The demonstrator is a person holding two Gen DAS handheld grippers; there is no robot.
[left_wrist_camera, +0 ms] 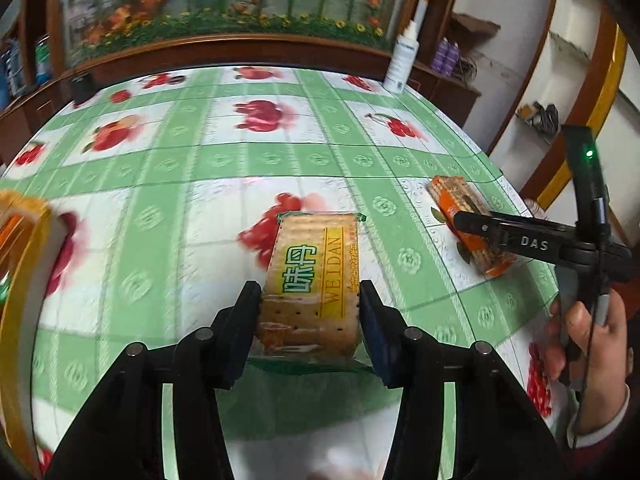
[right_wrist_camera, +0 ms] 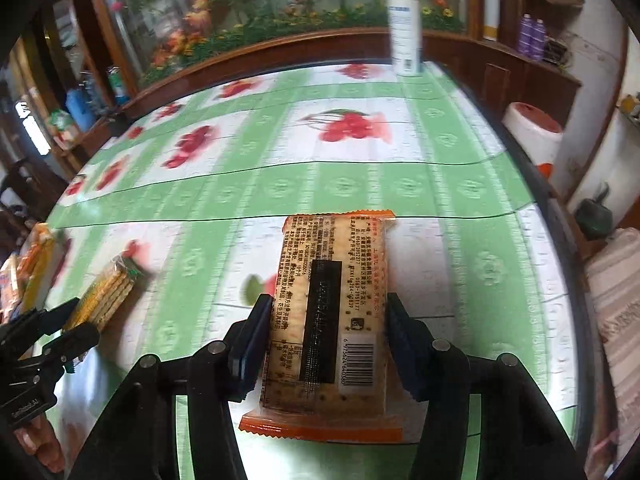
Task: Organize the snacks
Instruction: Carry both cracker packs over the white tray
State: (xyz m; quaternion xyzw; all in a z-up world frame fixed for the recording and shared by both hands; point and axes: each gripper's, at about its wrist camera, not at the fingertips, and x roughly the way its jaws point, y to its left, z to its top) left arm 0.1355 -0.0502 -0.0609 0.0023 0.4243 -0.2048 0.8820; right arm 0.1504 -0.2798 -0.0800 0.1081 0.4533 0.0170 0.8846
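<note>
Between each gripper's fingers: left gripper (left_wrist_camera: 310,300) green cracker pack (left_wrist_camera: 314,276); right gripper (right_wrist_camera: 326,328) orange cracker pack (right_wrist_camera: 330,308).

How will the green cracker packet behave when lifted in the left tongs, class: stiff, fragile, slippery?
The green cracker packet probably stays stiff: stacked square crackers fill its wrapper. Likely fragile, since the left tongs press on cracker edges. Its glossy film may slip.

Green cracker pack (left_wrist_camera: 312,280) between hand-held gripper (left_wrist_camera: 310,312) fingers
</note>
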